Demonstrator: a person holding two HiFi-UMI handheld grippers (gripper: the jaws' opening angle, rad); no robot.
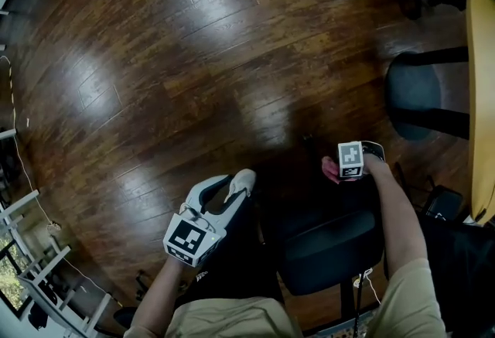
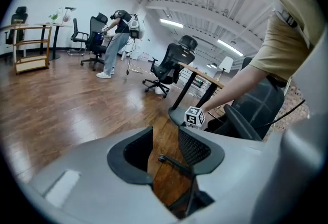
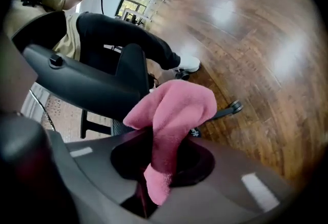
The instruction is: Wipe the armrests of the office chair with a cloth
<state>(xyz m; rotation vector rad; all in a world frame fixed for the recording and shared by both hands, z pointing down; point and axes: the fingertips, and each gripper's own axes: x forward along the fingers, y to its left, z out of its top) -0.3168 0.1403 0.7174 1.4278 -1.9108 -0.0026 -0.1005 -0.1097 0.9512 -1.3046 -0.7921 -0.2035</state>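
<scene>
At the front end of the office chair's armrest (image 3: 87, 84), the right gripper (image 3: 164, 159) has its fingers clamped on a pink cloth (image 3: 174, 110). The fold is pinched low down, w/ most of the fabric bunched up above the fingertips and a short tail hanging below. The cloth sits just beside the dark armrest pad; can't tell whether it touches yet. The left gripper (image 2: 165, 146) hangs off to the person's left, fingers apart w/ nothing between them, only wood floor (image 2: 66, 110) and a chair-base spoke showing through the gap. It isn't on the chair.

Judgement: the wipe looks about to start, or between strokes.

What could go wrong:
- The grip is on a narrow fold, so drag along the pad could tug the cloth out of the fingers.
- Bunched fabric means little flat contact, so the stroke may leave parts unwiped, or the hard fingertips may scrape the pad instead.
- Nothing steadies the chair, and it prob. rolls or swivels, so a firm push may shove it away.
- The button (image 3: 55, 61) on the armrest's side could get bumped, so the rest may shift mid-stroke.
</scene>
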